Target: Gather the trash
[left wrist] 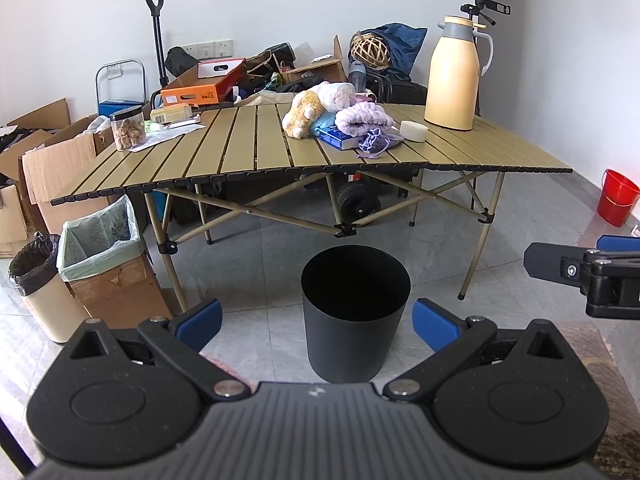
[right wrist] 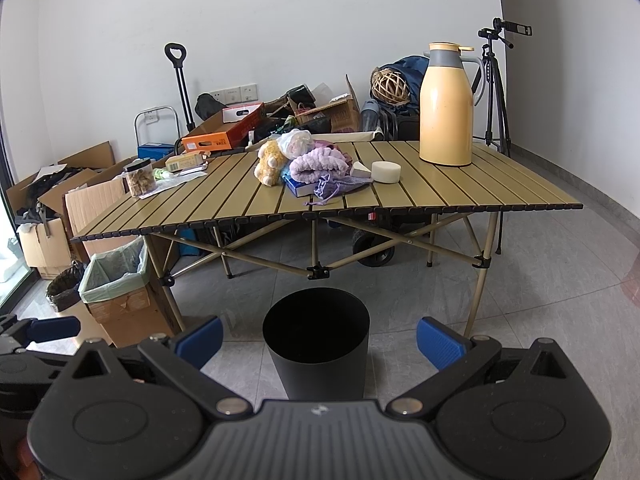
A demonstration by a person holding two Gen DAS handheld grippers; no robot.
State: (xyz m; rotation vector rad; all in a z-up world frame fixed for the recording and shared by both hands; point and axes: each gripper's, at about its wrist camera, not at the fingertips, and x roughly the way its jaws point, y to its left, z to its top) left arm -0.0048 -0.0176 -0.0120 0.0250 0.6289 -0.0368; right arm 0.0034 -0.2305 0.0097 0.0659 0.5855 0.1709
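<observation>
Both claws, left claw (left wrist: 316, 326) and right claw (right wrist: 319, 338), are hanging wide open and empty before the black bin (left wrist: 355, 314); reaching slowly over it toward the desk (left wrist: 248, 140) is best.

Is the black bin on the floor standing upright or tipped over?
Upright. The black bin stands on its base before the table, round mouth facing up.

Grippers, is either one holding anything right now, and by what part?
Nothing is held. The left gripper and right gripper are both open and empty, above the floor before the black bin.
</observation>
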